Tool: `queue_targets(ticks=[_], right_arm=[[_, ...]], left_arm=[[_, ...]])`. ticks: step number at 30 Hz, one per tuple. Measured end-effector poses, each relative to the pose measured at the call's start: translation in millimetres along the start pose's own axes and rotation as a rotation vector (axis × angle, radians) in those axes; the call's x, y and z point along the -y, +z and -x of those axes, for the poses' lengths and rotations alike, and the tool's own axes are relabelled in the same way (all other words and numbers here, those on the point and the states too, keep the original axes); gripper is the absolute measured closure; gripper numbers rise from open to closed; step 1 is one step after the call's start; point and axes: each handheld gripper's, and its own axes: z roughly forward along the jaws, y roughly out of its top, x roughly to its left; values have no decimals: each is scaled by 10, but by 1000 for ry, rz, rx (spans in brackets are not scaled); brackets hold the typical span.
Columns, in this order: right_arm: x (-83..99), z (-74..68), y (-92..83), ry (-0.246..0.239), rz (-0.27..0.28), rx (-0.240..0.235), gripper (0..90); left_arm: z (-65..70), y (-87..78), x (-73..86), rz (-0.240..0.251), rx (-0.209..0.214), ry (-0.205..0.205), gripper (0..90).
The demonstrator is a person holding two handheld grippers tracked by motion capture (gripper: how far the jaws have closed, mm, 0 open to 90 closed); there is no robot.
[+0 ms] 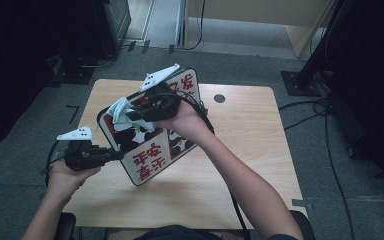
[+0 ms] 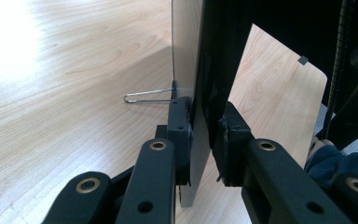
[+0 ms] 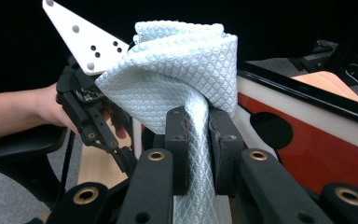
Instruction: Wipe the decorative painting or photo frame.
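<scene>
We have the board [image 1: 147, 145], a flat printed panel with red characters and black-and-white patches, tilted up off the table [image 1: 240, 165] on one low corner, so its face is open to wiping. Its long axis runs from about seven o'clock, the corner nearest us, up to one o'clock in the high view, with the printed face turned up and toward us. The cloth [image 3: 177, 70], pale blue and quilted, sits bunched against that face near eleven o'clock on the board. Our right gripper [image 3: 196, 140] has its jaws pinched tight on the cloth's gathered neck, to rub with it, we judge. Our left gripper [image 2: 203, 149], at nine o'clock of the board, clamps the board's thin edge between narrow jaws, steadying it.
</scene>
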Motion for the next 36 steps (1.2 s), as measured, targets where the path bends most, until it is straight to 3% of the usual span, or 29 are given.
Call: queue_targets(ticks=[15,36], right_arm=[[285,25,111,19,-53,-10,803],[902,37,327,82,-70,-45,802]], left_arm=[[-6,12,-19,-1,-1,10,789],[-6,24,-21,3,-3,9,789]])
